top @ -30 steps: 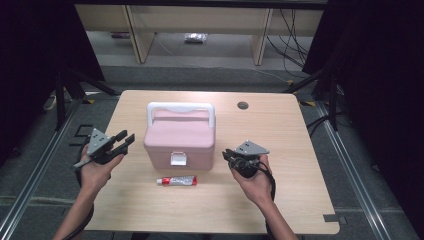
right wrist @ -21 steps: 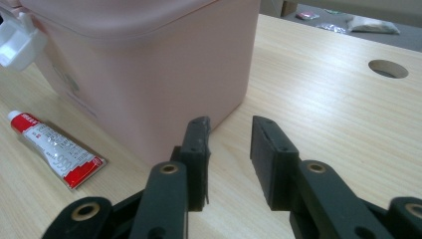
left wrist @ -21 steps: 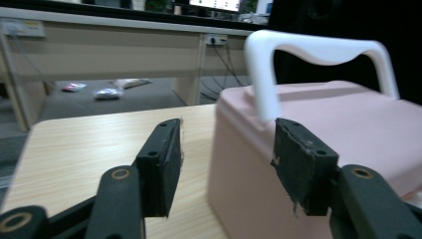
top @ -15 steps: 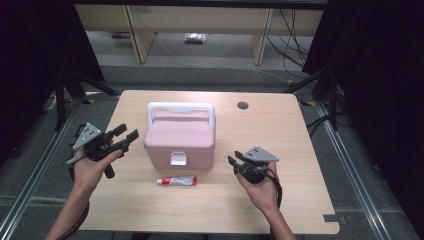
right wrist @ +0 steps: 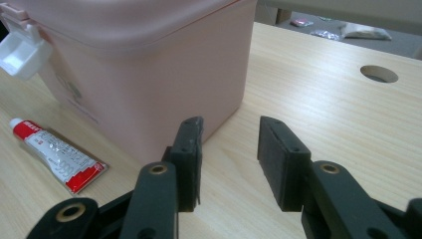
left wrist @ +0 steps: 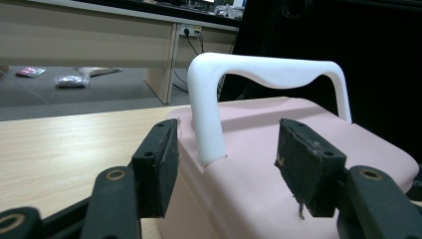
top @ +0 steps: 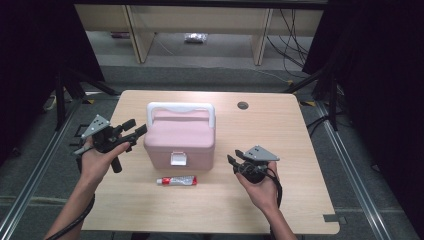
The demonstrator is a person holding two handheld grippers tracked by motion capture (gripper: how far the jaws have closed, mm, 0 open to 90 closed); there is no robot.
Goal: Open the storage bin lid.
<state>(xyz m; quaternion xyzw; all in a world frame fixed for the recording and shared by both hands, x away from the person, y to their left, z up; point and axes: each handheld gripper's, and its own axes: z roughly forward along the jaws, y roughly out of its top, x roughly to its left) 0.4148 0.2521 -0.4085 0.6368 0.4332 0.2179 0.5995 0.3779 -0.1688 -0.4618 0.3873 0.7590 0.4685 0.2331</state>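
Pale wood-grain laminate covers the table (top: 305, 150) in front of you, with a round cable hole (top: 243, 105) near its far edge. On it stands the pink storage box (top: 180, 137), lid down, its white carry handle (top: 181, 108) folded toward the far side and its white latch (top: 177, 158) facing you. Just in front of the box lies a small red-and-white tube (top: 176, 180), flat on the wood, apart from the box.

Your left gripper (top: 131, 132) hangs at the box's left side, raised off the table, its tips near the lid's edge. In the left gripper view its jaws stand wide apart with the lid corner and one leg of the handle seen between them; the pads press on nothing. Those jaws have just been opening.

Your right gripper (top: 236, 159) sits to the right of the box, near its front right corner and apart from it. In the right gripper view its jaws are spread over bare wood, with the box's corner just past the left pad; nothing lies between them. They too have just been opening.

Grey floor lies beyond the table, with light wooden furniture legs (top: 136, 34) standing on it, a small silvery packet (top: 195, 38) lying there, and loose cables (top: 292, 37) trailing at the right. Dark curtains (top: 375, 75) close off both sides, and metal rails (top: 35, 172) run along the floor beside the table.
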